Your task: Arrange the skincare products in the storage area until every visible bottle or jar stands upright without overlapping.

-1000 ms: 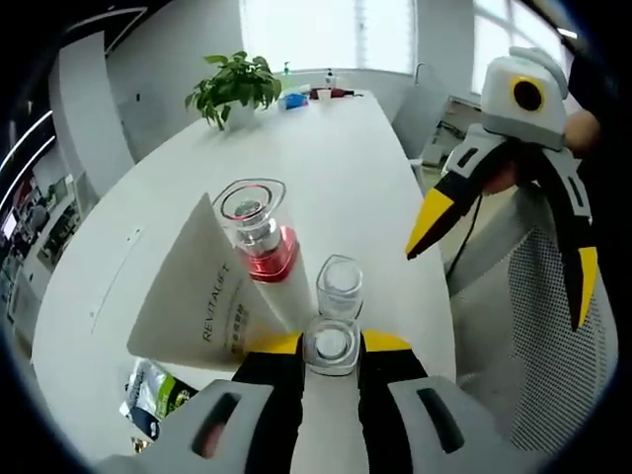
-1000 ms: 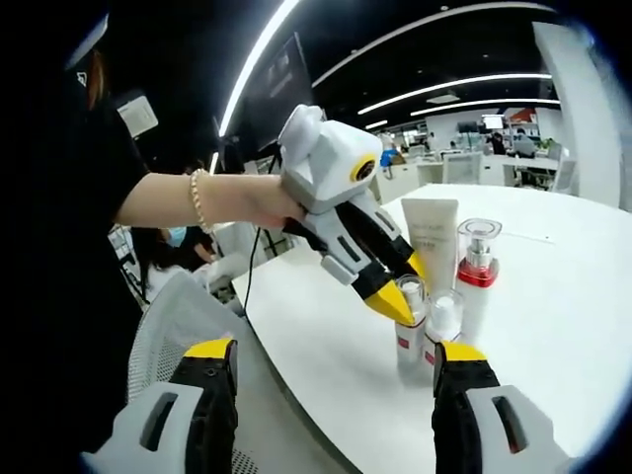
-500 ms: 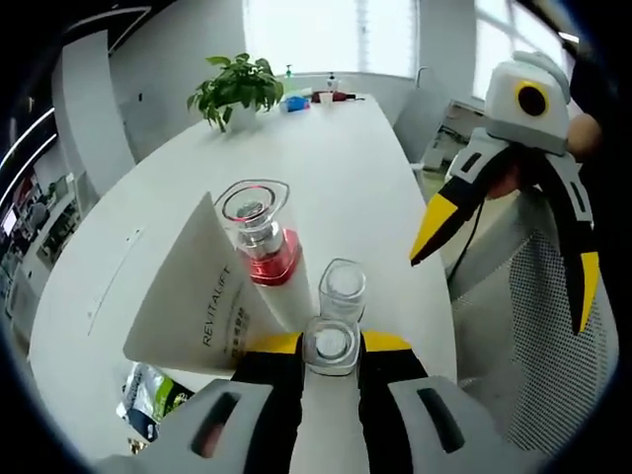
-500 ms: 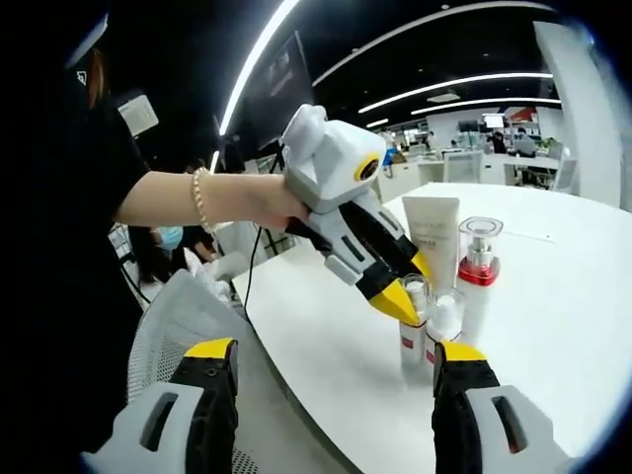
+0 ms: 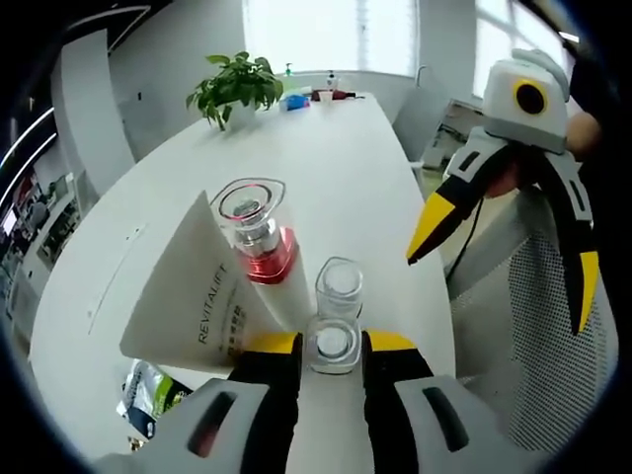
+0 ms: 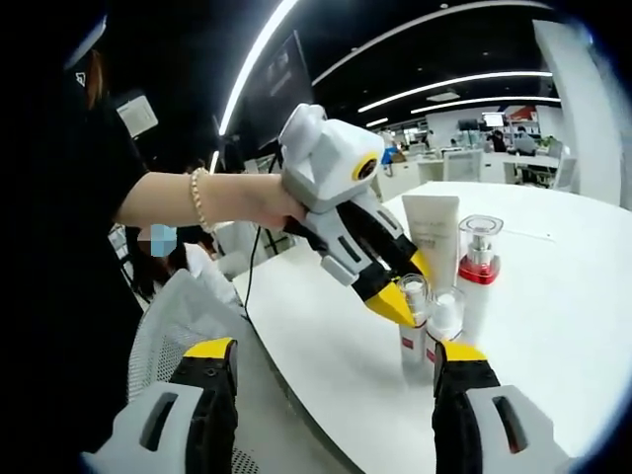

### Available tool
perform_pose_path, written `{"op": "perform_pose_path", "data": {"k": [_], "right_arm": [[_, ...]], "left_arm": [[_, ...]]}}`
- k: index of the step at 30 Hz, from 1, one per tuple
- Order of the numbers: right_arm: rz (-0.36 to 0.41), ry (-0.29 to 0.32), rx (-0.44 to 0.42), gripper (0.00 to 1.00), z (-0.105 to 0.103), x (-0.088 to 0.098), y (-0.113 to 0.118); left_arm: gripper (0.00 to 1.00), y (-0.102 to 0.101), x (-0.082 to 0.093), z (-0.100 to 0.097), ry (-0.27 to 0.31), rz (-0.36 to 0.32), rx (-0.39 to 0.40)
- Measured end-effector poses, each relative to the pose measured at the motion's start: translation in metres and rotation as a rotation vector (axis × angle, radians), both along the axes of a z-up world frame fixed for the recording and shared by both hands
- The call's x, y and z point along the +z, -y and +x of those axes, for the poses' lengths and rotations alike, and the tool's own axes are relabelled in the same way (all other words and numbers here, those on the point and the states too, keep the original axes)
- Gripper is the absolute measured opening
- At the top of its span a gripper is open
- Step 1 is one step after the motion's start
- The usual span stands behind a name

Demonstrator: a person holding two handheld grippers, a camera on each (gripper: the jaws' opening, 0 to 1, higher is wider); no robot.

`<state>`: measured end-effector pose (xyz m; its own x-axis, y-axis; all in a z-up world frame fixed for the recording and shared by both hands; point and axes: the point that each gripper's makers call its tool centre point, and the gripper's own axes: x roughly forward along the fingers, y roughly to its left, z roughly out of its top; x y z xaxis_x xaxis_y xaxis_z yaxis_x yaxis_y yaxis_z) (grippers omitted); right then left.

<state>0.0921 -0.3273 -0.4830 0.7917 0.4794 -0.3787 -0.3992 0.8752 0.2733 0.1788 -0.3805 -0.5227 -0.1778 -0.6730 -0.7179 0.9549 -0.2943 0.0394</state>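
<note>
Left gripper (image 5: 333,346) pinches the small clear-capped bottle (image 5: 332,343) upright on the white table (image 5: 326,158) — pump bottle (image 5: 259,242) just beyond. Right gripper (image 6: 331,367) hangs wide open, empty

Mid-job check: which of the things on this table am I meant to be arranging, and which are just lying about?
For the job:
- white tube
- red-collared pump bottle
- small clear-capped bottle
- second small bottle, between the left hand-held gripper jaws

Lying about:
- potted plant
- packet at the table edge
- items at the far end
</note>
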Motion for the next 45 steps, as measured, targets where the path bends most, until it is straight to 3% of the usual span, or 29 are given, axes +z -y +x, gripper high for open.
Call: {"op": "perform_pose_path", "data": {"k": [16, 25, 45], "right_arm": [[-0.002, -0.002, 0.002, 0.88, -0.001, 0.001, -0.001], [0.008, 0.000, 0.008, 0.89, -0.001, 0.003, -0.003], [-0.010, -0.018, -0.010, 0.88, -0.001, -0.001, 0.002]], "left_arm": [[0.31, -0.009, 0.017, 0.002, 0.009, -0.030, 0.026], [0.35, -0.030, 0.022, 0.002, -0.009, -0.026, 0.063], [0.50, -0.107, 0.017, 0.010, -0.142, -0.050, 0.348]]}}
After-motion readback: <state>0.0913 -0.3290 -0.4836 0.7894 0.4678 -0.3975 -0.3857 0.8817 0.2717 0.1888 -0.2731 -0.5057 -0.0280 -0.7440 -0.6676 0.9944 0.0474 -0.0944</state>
